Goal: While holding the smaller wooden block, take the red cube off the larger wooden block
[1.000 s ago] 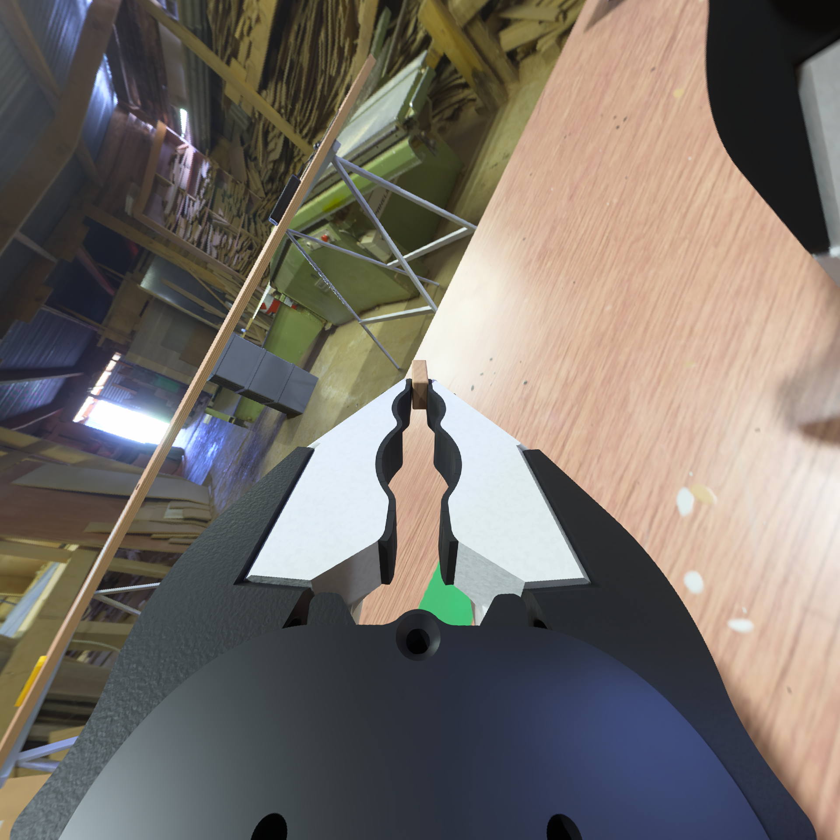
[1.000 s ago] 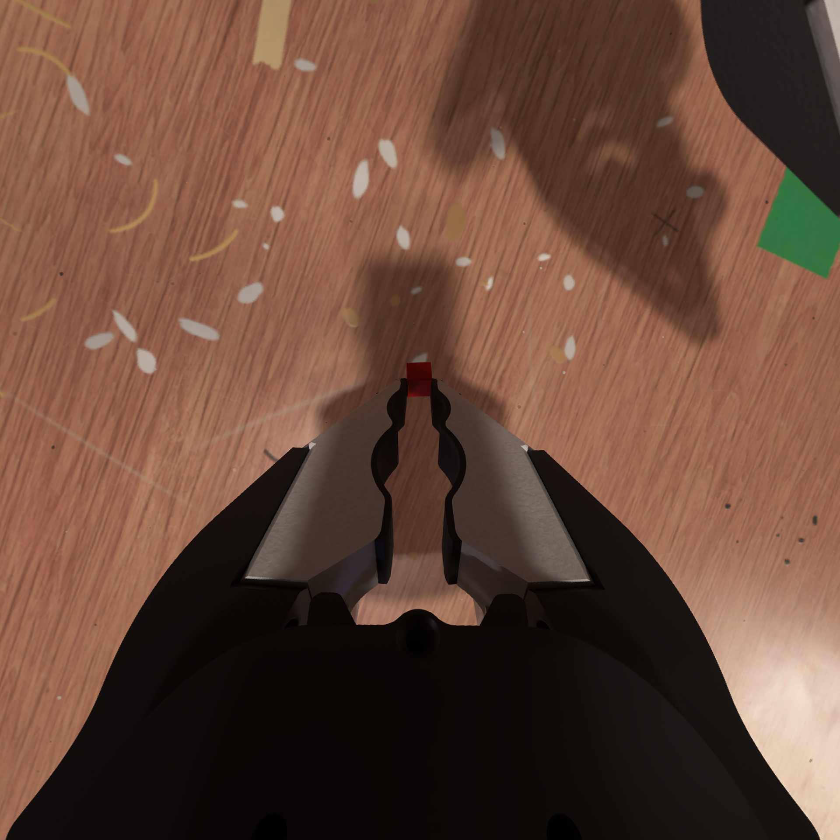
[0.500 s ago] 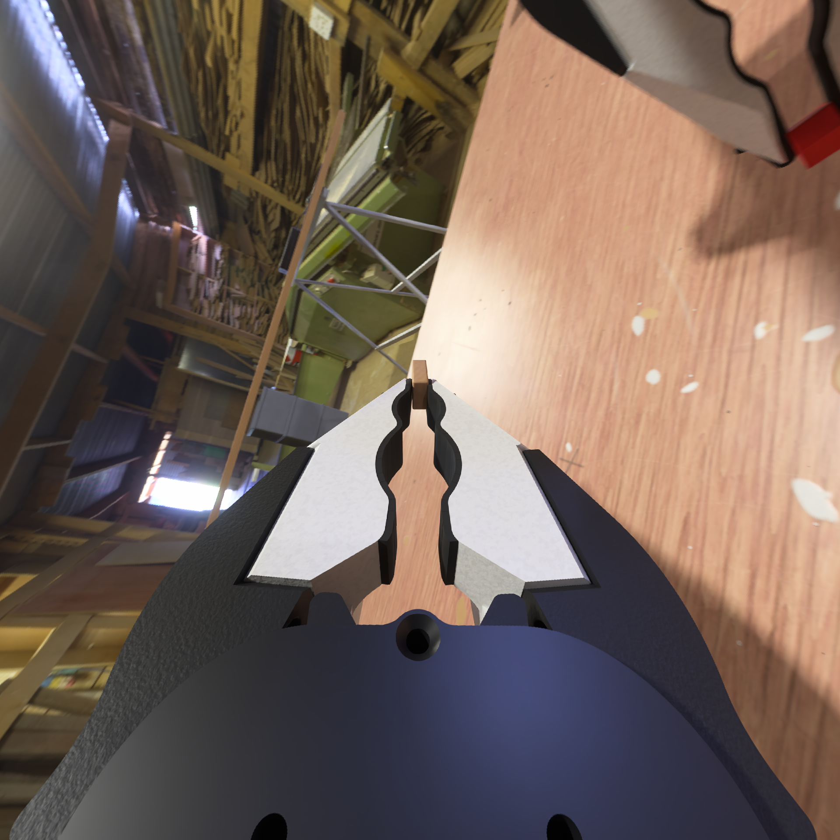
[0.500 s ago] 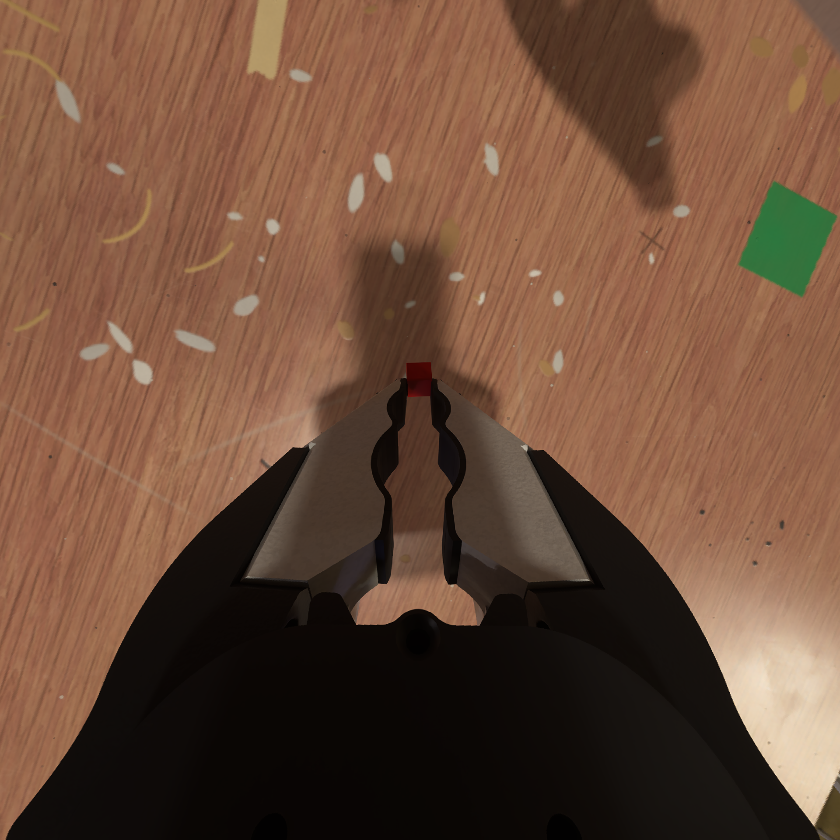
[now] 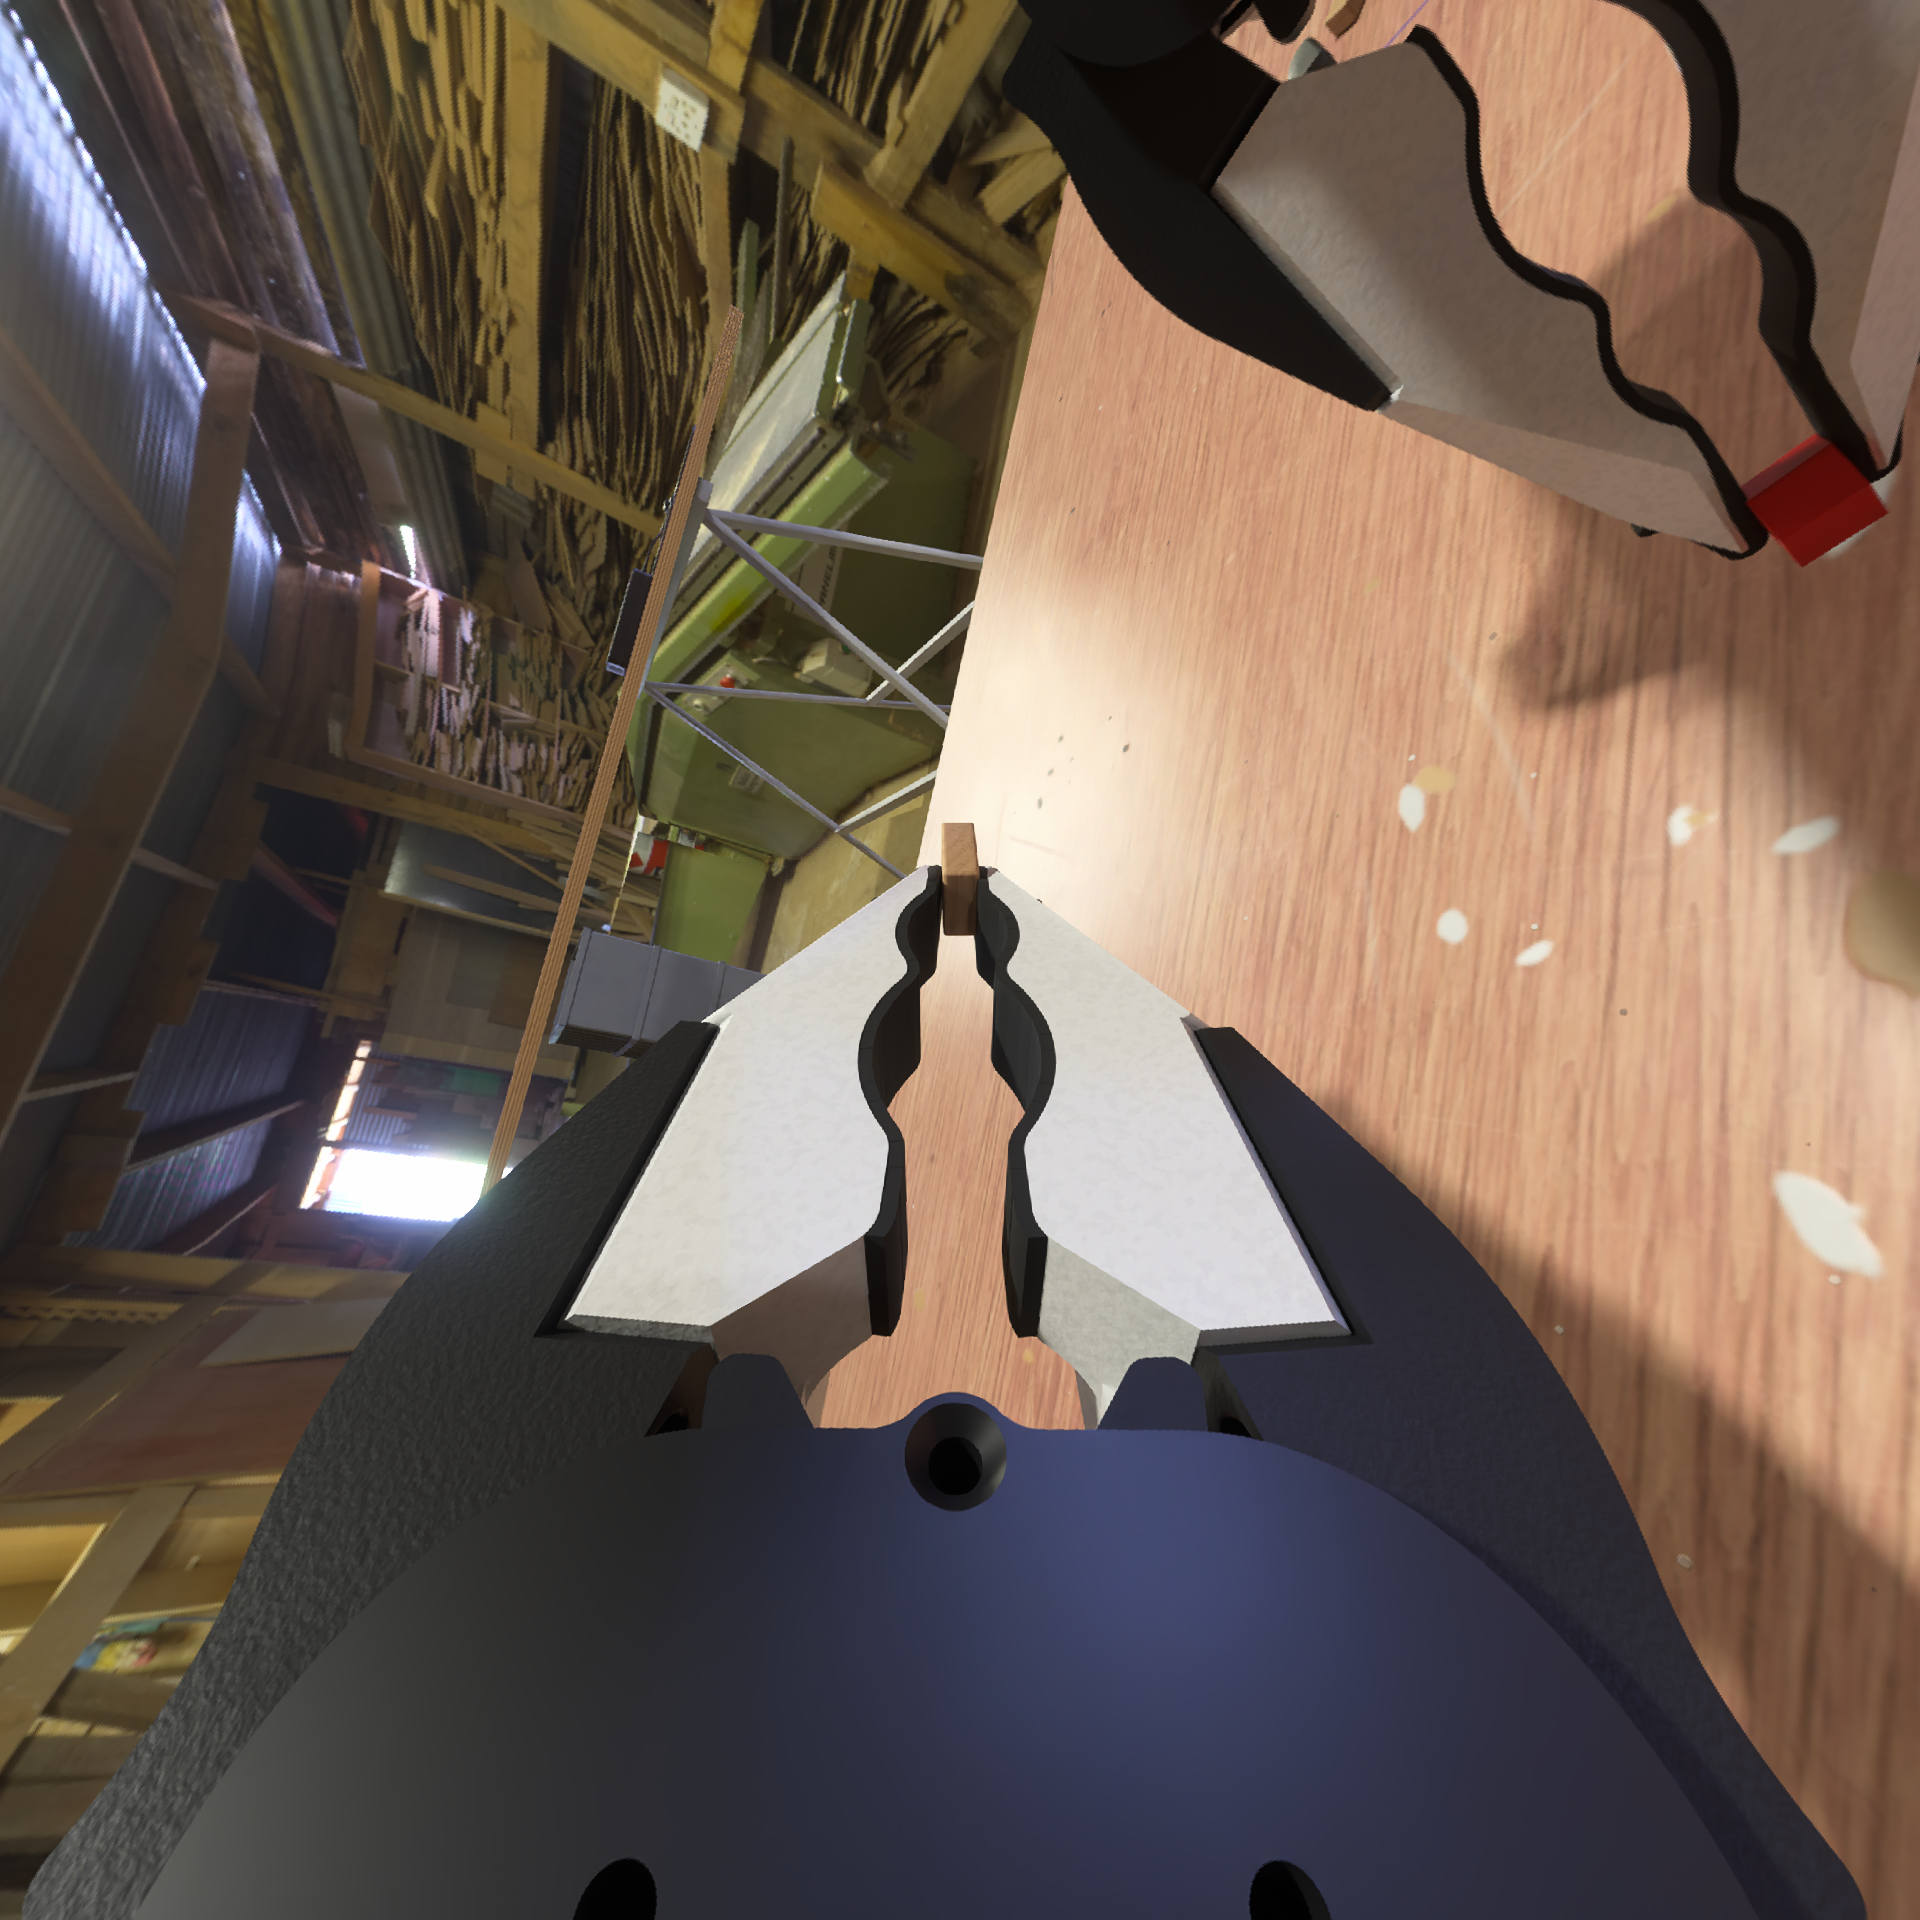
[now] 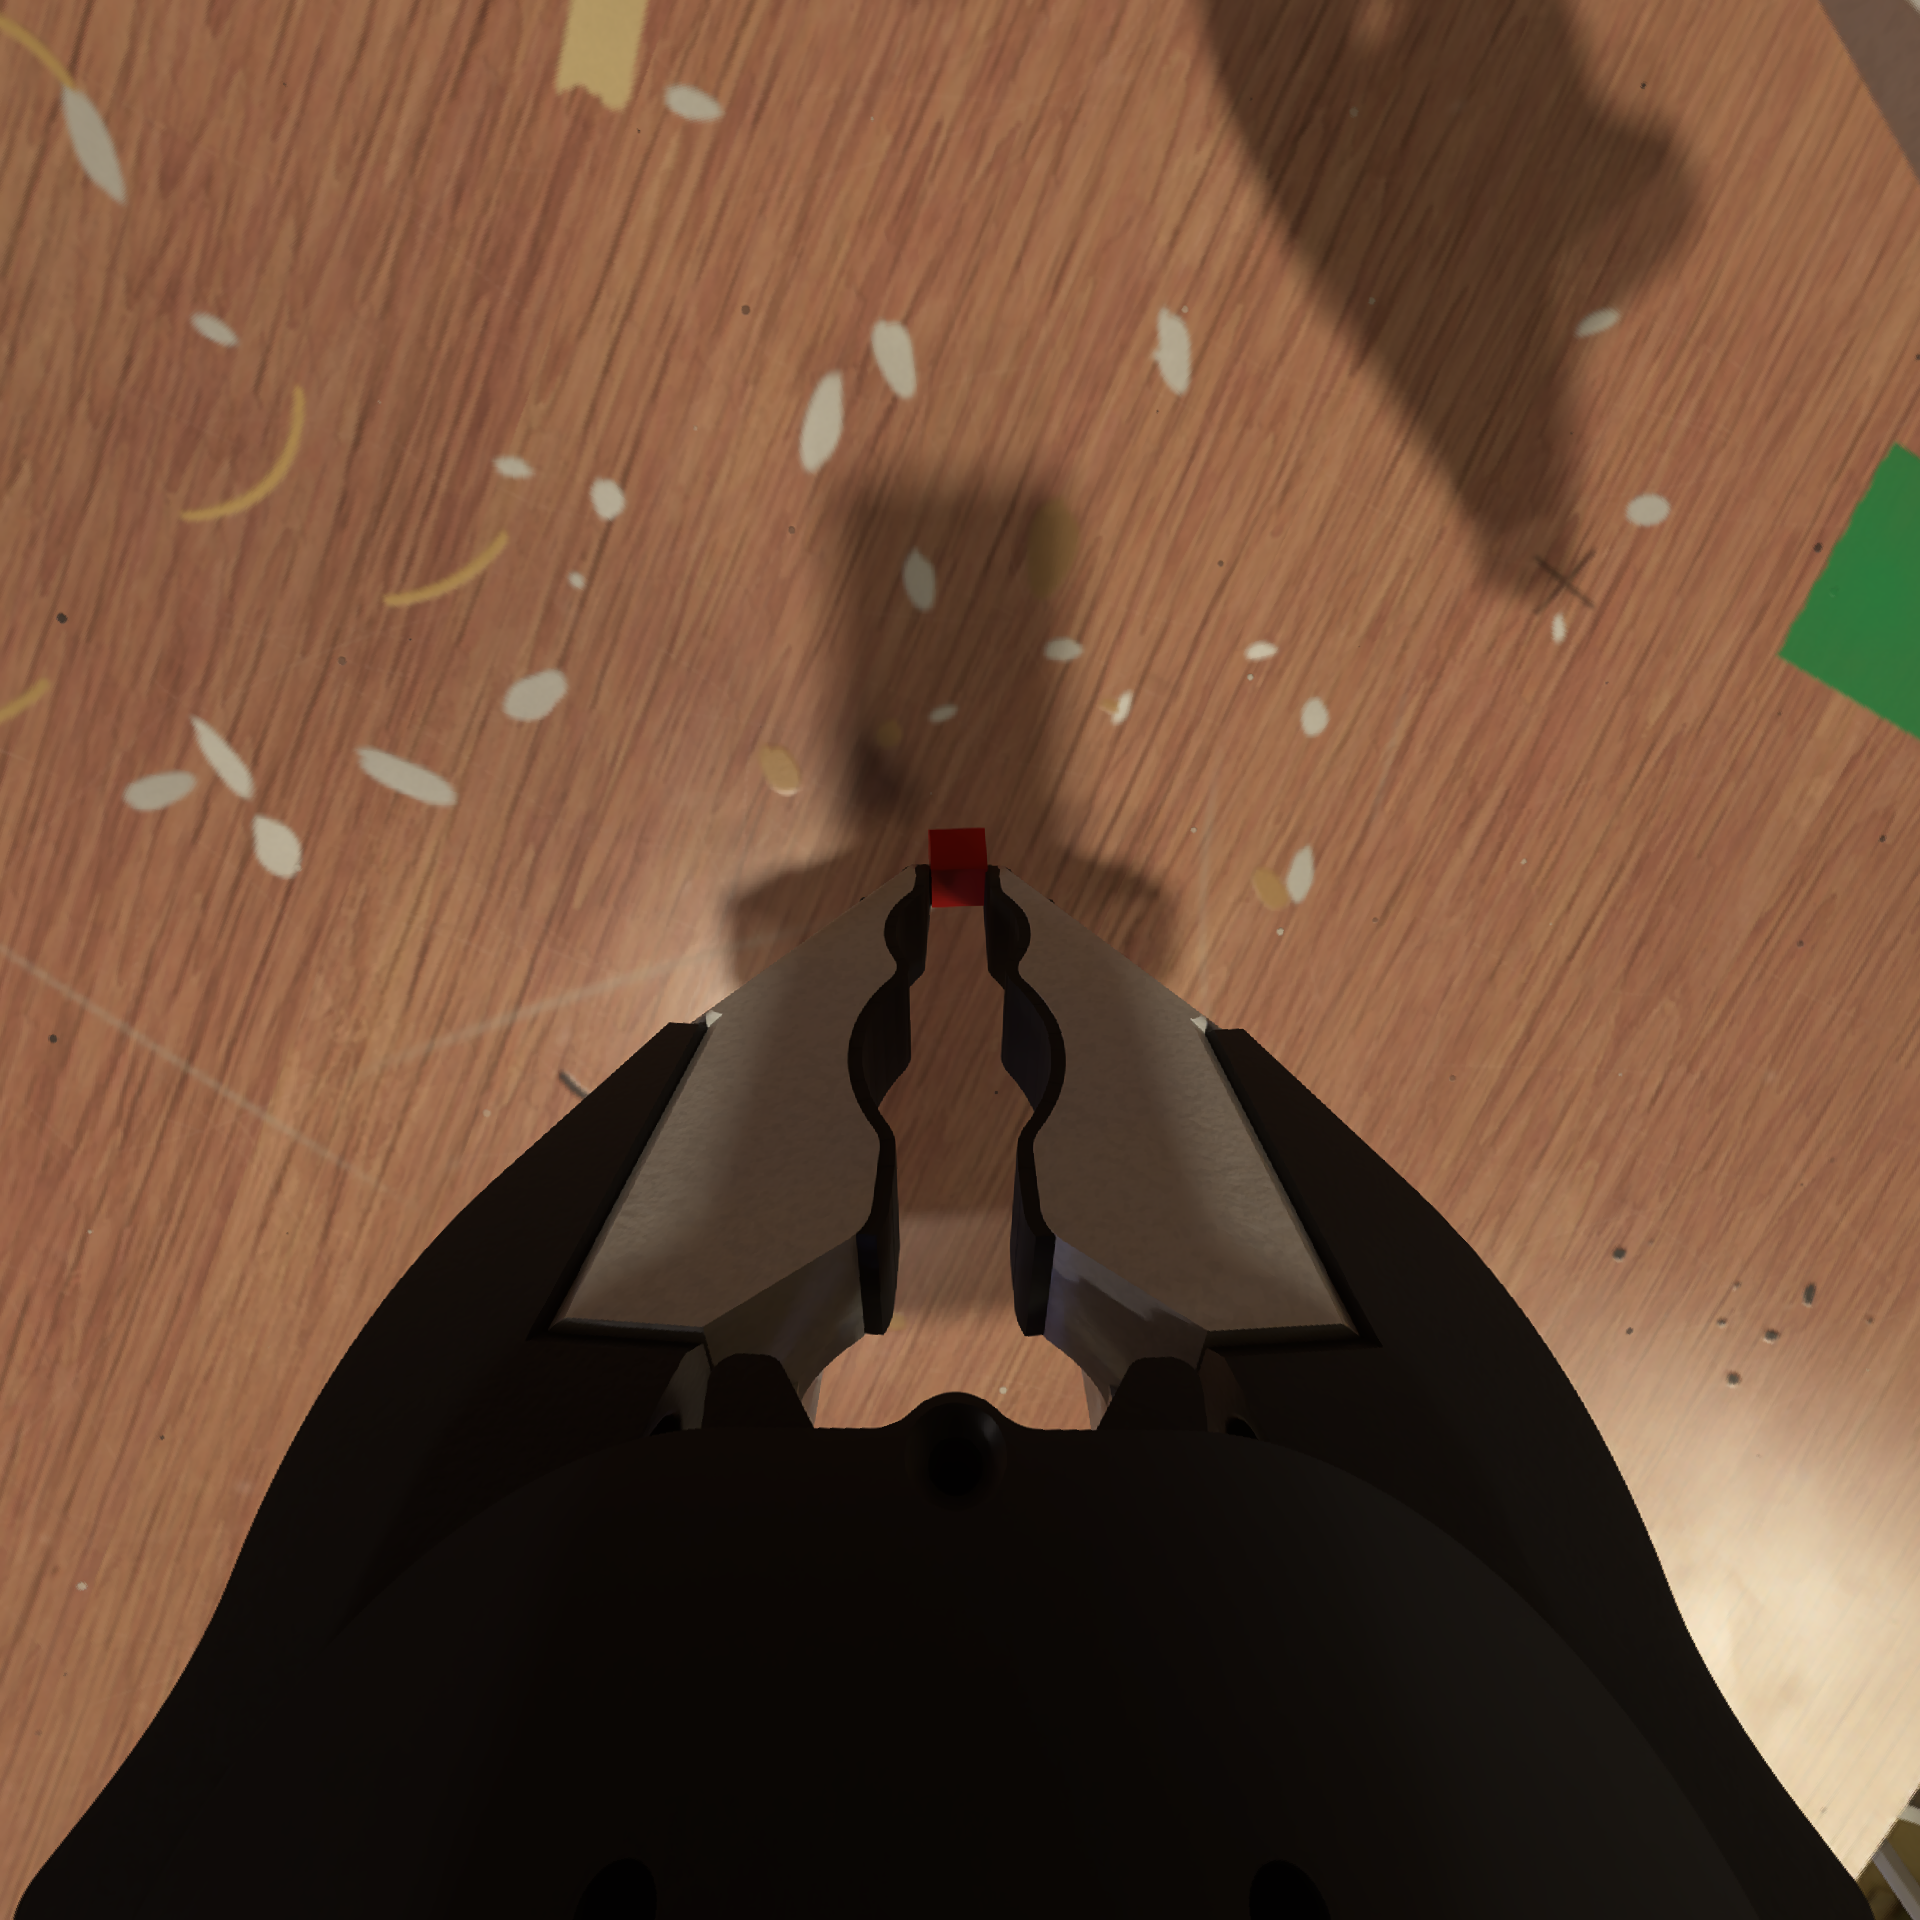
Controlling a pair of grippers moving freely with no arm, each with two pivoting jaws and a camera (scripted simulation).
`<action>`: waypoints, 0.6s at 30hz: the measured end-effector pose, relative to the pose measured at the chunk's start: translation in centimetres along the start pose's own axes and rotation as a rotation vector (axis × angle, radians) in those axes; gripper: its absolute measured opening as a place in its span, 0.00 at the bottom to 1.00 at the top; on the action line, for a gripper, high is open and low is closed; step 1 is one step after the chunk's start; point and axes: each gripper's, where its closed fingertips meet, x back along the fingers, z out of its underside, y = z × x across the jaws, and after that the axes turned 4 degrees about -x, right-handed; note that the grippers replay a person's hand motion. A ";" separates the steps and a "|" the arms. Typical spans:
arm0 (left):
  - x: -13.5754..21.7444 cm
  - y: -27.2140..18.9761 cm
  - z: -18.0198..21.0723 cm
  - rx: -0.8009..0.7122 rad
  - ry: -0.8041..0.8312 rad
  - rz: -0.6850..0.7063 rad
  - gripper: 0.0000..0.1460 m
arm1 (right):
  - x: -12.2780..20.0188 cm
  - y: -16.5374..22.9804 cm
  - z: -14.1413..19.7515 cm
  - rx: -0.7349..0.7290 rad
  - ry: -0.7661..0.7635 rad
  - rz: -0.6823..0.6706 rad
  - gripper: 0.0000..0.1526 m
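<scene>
A: What is different from a second ago?

B: The right gripper (image 5: 1813, 499) has swung into the left wrist view, at upper right, with the red cube (image 5: 1816, 501) in plain sight. A second ago only a dark corner of it showed there. In its own view the green patch (image 6: 1865, 597) has slid back to the right edge.

A: Meaning?

B: The cube hangs clear above the desk (image 5: 1351, 831), so I judge the lift-off done. The larger wooden block shows in neither view.

A: And the jaws?

B: The right jaws are nearly closed, pinching the cube at their very tips. The left gripper (image 5: 958, 894) has its jaws nearly closed too, the smaller wooden block (image 5: 958, 878) standing up between the tips, half poking out.
</scene>
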 end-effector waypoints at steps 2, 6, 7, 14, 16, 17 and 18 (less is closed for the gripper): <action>-0.1 -0.2 -0.2 -0.001 -0.003 0.004 0.03 | 0.1 0.0 0.0 -0.001 -0.004 0.004 0.06; -0.3 -0.5 -0.2 -0.001 -0.006 0.013 0.03 | 0.0 -0.2 0.2 -0.007 -0.004 0.014 0.06; -0.3 -0.5 -0.2 0.000 -0.007 0.015 0.03 | 0.0 -0.2 0.3 -0.007 -0.002 0.016 0.06; -0.3 -0.8 -0.4 -0.008 -0.011 0.019 0.03 | -0.3 -0.2 0.2 0.005 0.008 0.008 0.06; -0.4 -0.9 -0.4 -0.009 -0.014 0.022 0.03 | -0.5 -0.1 0.2 0.012 0.018 0.004 0.06; -0.4 -0.9 -0.4 -0.008 -0.015 0.024 0.03 | -0.5 -0.1 0.1 0.015 0.019 0.003 0.06; -0.4 -1.0 -0.5 -0.008 -0.016 0.025 0.03 | -0.6 -0.1 0.1 0.018 0.021 0.003 0.06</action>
